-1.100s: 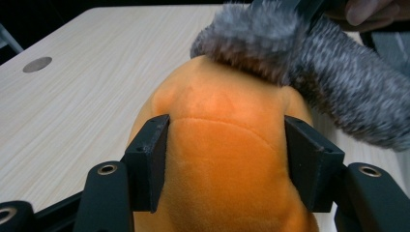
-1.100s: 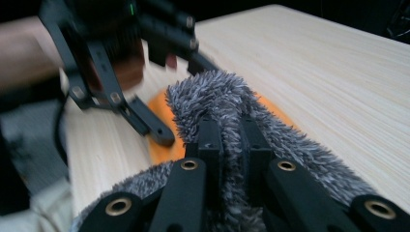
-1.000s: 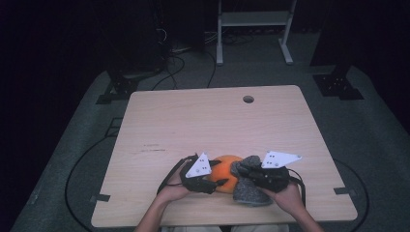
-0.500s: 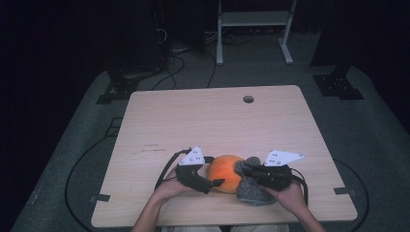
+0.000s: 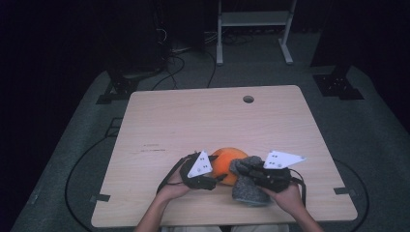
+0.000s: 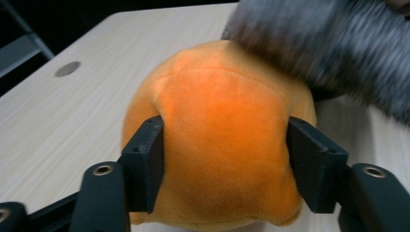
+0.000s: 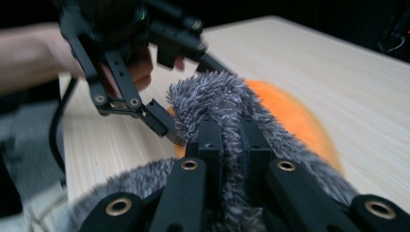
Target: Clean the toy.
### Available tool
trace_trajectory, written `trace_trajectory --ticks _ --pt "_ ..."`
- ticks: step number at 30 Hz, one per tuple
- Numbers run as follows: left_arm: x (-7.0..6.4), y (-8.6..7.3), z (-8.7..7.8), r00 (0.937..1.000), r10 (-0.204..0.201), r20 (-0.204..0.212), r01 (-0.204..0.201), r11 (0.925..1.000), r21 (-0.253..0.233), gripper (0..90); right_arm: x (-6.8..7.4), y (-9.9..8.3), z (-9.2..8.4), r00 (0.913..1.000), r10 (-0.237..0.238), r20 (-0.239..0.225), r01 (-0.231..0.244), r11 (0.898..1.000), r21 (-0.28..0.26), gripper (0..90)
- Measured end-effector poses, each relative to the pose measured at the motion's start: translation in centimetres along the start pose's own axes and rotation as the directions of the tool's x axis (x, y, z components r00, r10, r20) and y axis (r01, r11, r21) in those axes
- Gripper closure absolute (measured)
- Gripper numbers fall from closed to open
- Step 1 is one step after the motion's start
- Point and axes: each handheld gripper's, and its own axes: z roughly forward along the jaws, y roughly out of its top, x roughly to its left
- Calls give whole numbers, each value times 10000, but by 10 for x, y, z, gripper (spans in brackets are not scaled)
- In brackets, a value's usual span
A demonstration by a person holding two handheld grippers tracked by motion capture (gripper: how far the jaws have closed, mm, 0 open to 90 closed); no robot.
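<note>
Two hand-held grippers work at the near edge of the pale wooden table (image 5: 164,121), and we hold one in each hand. Nearest to us, our right gripper (image 7: 231,145) has its black jaws pressed together on a fold of the shaggy grey fabric piece (image 7: 212,104); in the high view this gripper (image 5: 249,169) lies over the same grey fabric (image 5: 247,189), which rests on the table just right of the round orange plush cushion (image 5: 223,162) and touches it. Our left gripper (image 6: 225,162) straddles the orange cushion (image 6: 222,140): its jaws have just been closing, and the two black pads now sit against the cushion's sides, pinching it. In the high view the left gripper (image 5: 210,178) meets the cushion from the left. Farther off, the tabletop shows a small round hole (image 5: 248,99) near its far edge. Beyond the table, black cables (image 5: 169,67) trail across the grey floor toward a white metal stand (image 5: 254,26).
</note>
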Motion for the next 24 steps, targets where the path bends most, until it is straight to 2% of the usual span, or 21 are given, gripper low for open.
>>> trace_trajectory --ticks 2,3,5,8,9,10,11,13,15,16,17,19,21,22,24 --pt "1 -3 -1 9999 101 56 -103 9995 300 349 4 -4 9 9996 -272 62 268 9985 469 818" --pt "2 -6 -1 10000 4 74 -6 9997 263 350 3 -6 11 9998 -207 -9 207 9983 539 818" --pt "4 -11 -3 9995 -310 49 309 9992 258 351 1 -6 10 9992 -329 247 308 9963 798 818" --pt "8 -14 -4 9980 -617 121 612 9974 382 351 -5 -8 7 9977 -83 675 27 9966 825 818" --pt "10 -14 -4 9956 -916 204 907 9952 373 340 -6 -9 7 9975 -13 711 -49 9962 871 818" --pt "12 -14 -5 9922 -1204 308 1193 9923 334 300 -8 -11 8 9979 123 642 -182 9956 918 818" --pt "15 -14 -5 9858 -1624 415 1611 9864 337 248 -8 -12 8 9980 192 602 -246 9957 894 818" --pt "21 -15 -5 9651 -2506 757 2504 9681 125 172 -7 -13 11 9985 276 470 -320 9947 972 818" --pt "22 -17 -3 9571 -2760 886 2756 9611 166 164 -5 -14 13 9991 326 270 -353 9937 1067 817" --pt "21 -18 -3 9574 -2732 935 2732 9619 132 176 -3 -15 14 9994 317 169 -335 9922 1201 818" --pt "20 -19 -3 9614 -2616 851 2619 9651 79 201 -3 -14 14 9994 284 173 -303 9920 1226 817" --pt "16 -18 -2 9739 -2198 570 2189 9755 217 252 -3 -13 13 9993 361 93 -370 9915 1248 817" --pt "12 -17 -1 9814 -1872 427 1857 9819 369 288 0 -9 10 9997 -20 247 -5 9950 995 817" --pt "9 -17 -1 9885 -1469 363 1450 9881 516 298 0 -6 8 9998 -70 195 54 9968 800 817" --pt "7 -17 -1 9929 -1145 314 1124 9917 625 305 0 -1 8 9994 -94 323 74 9981 607 817"
